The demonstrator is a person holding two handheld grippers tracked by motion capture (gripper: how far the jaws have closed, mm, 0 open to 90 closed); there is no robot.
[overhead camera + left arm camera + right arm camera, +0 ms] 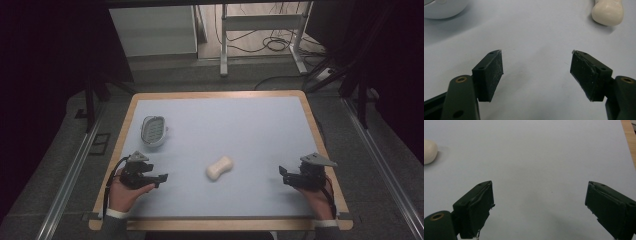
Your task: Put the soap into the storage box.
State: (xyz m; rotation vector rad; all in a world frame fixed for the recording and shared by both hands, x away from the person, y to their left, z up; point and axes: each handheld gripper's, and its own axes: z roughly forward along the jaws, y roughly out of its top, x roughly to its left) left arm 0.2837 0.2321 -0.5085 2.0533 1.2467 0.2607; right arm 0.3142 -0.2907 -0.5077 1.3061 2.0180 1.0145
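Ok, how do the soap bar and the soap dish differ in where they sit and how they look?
The soap bar is solid cream with a pinched waist; the soap dish is a white oval with a ribbed grey inside. The bar lies near the table's middle, between both grippers; the dish sits farther back, ahead of the left gripper. The bar is smaller than the dish. Both rest untouched on the blue mat.

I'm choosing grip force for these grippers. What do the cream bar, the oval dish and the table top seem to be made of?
Cream bar: probably soap; matte, waxy, with rounded, waisted edges.
Oval dish: likely moulded plastic; smooth white shell, faint sheen, ribbed grey inner tray.
Table: a matte pale blue-grey sheet, laminate or a mat, I can't tell which, with a wood-look edge.
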